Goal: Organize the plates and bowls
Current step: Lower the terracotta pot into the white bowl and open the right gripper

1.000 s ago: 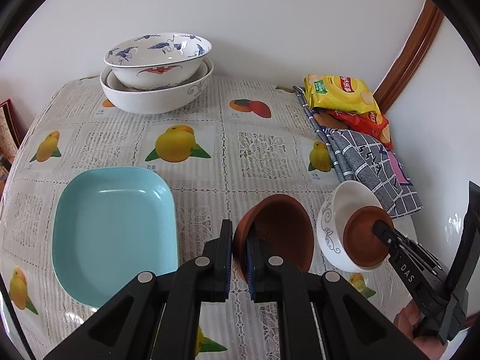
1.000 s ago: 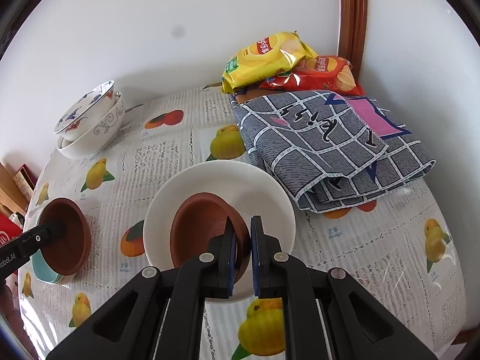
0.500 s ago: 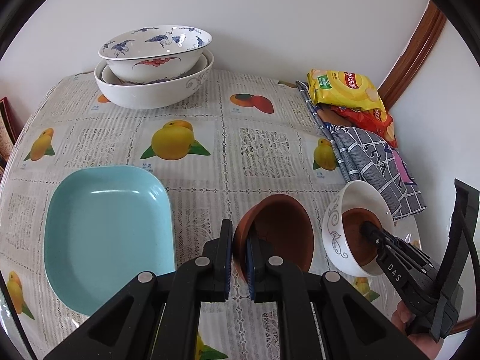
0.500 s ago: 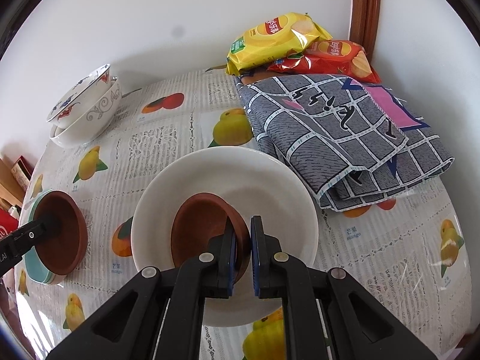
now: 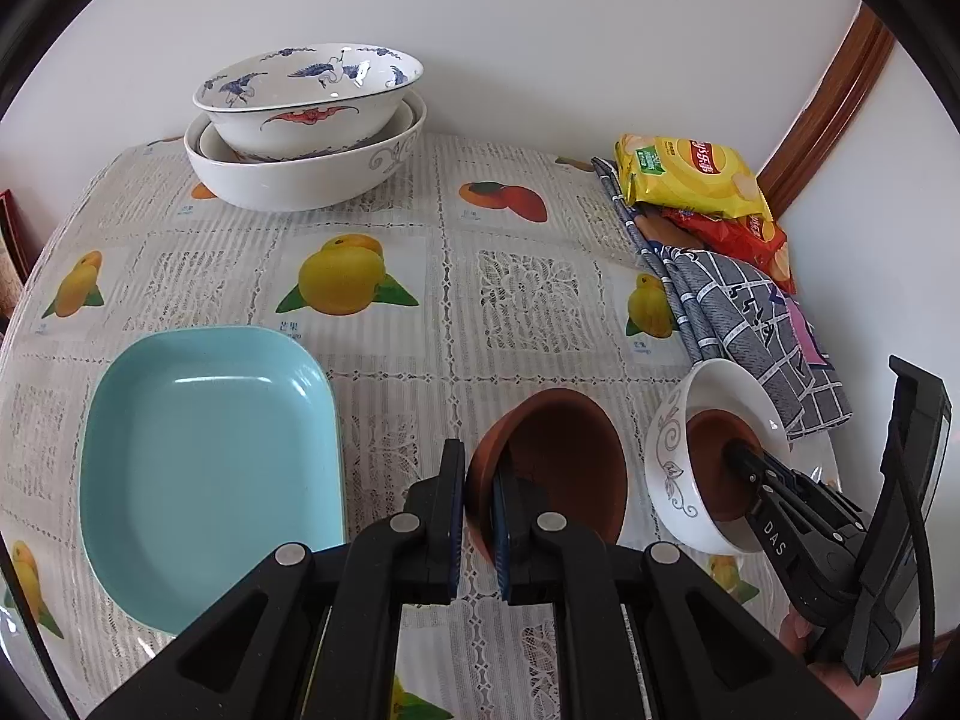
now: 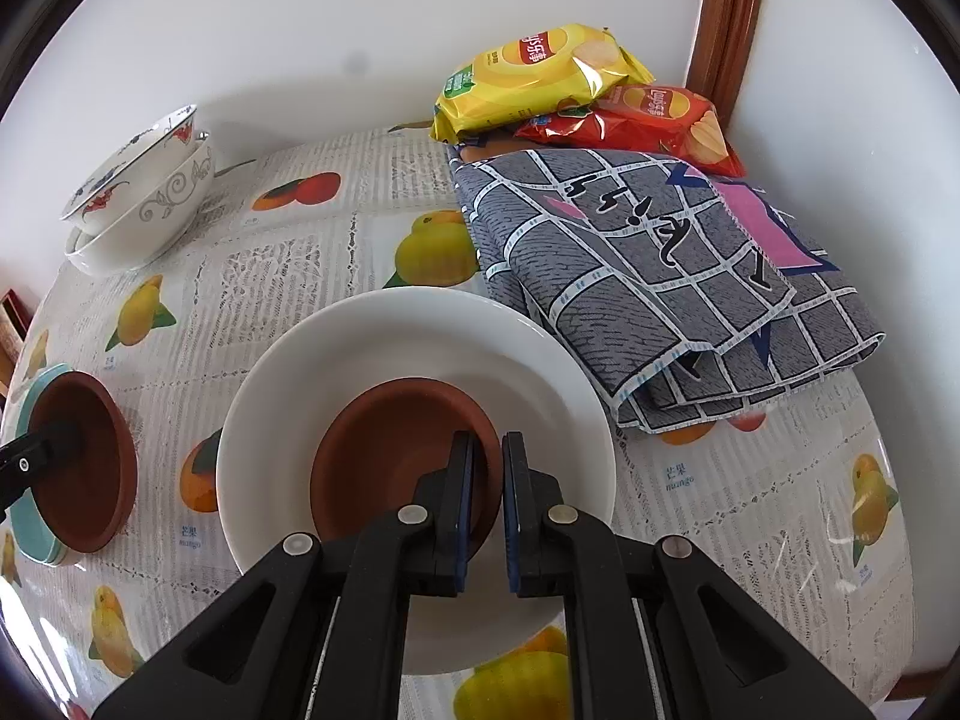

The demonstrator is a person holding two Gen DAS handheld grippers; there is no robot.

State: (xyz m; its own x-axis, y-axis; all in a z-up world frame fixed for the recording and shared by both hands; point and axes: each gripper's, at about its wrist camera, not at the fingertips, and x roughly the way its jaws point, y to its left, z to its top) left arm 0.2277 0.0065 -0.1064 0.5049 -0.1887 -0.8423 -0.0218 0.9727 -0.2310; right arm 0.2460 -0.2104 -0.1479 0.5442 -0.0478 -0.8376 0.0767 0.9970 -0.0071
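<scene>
The right tongs [image 6: 482, 498] pinched the rim of a small brown dish [image 6: 396, 462] inside the white bowl [image 6: 360, 348], the left tongs [image 5: 478, 516] pinched a brown bowl [image 5: 558, 468] at three o'clock of the blue plate [image 5: 198, 450] on the worktop [image 5: 516, 294]; nesting seemed under way, and release likely came next.

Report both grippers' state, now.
Left gripper: shut on the rim of the larger brown bowl, beside the blue dish.
Right gripper: shut on the rim of the smaller brown bowl inside the white bowl.
</scene>
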